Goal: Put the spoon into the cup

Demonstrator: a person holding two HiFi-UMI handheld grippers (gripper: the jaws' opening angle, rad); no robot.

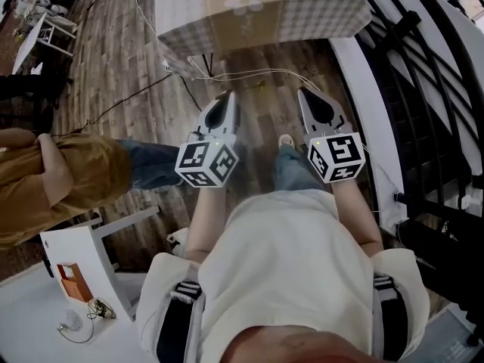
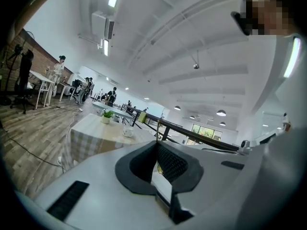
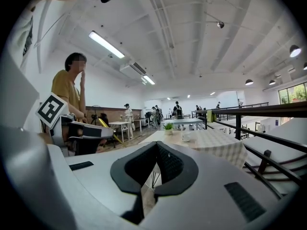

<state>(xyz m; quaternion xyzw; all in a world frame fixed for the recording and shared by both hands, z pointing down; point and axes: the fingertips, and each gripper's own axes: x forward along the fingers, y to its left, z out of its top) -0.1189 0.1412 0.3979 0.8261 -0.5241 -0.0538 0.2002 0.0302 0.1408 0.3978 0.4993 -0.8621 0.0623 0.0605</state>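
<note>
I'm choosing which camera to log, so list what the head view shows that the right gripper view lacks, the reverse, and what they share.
Only the head view: the wearer's white shirt, the black-and-white marker cube on the right gripper, and a low white stand.
Only the right gripper view: a long ceiling strip light and a small green potted plant.
Both: the table with a checked cloth, the person in a mustard shirt, the black metal railing and the left gripper.

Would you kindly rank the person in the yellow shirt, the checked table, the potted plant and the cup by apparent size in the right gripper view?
1. person, though being nearest the camera inflates this
2. checked table
3. potted plant and cup: about alike, not ranked
</note>
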